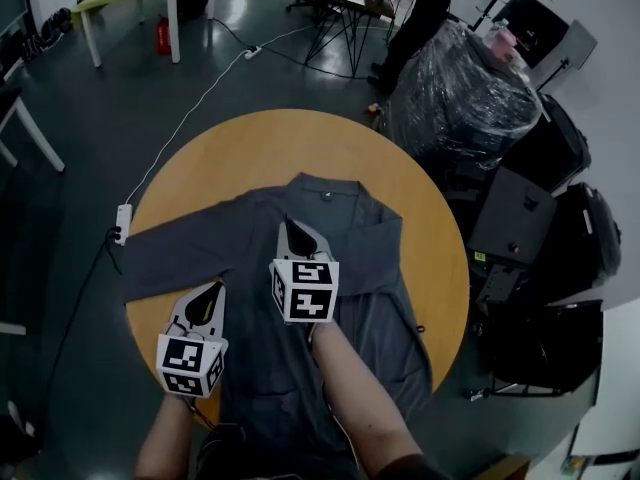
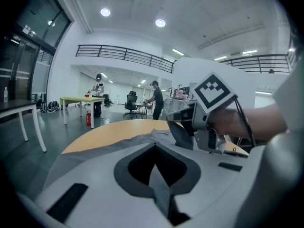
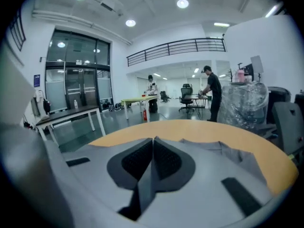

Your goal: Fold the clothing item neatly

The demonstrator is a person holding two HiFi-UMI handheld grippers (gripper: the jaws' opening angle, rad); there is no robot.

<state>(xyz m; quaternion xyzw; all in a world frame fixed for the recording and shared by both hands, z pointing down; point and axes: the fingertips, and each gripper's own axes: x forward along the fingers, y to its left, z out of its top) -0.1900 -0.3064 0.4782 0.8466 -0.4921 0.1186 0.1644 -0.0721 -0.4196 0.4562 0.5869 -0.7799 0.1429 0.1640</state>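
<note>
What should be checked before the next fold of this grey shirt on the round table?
1. Left gripper shut on the shirt: ok.
2. Right gripper shut on a fold of fabric: ok.
3. Sleeve at the picture's left lying stretched out: ok.
4. Whole shirt resting on the table: not ok, the near hem seems to drape over the edge.
5. Person in the background well away from the table: ok.
</note>
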